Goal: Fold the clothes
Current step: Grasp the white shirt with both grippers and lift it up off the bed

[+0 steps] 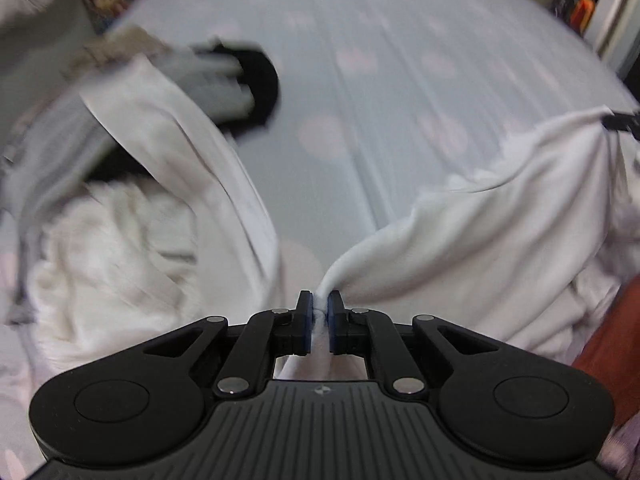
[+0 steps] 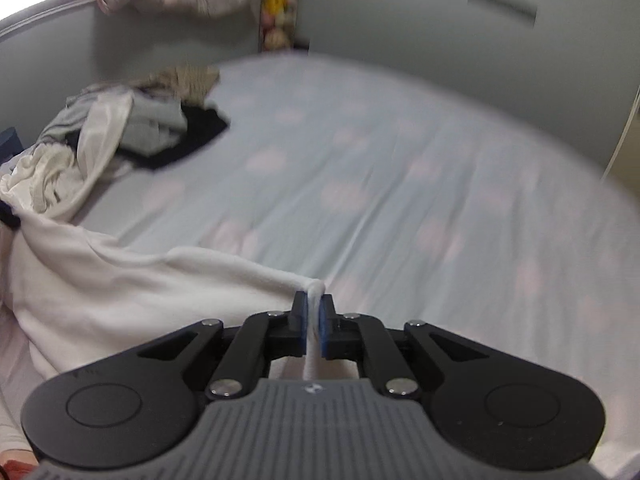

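Both claws, left gripper (image 1: pixel 319 312) & right gripper (image 2: pixel 313 312), we had pinching the white garment (image 1: pixel 480 216) at its edges above the bed (image 1: pixel 360 100); it looked soft, light, floppy, so corners seemed best.

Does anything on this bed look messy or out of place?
Only the jumbled heap of unfolded white, grey and black clothes at the far left of the pale blue spotted bedsheet. The white fleece garment is simply held up.
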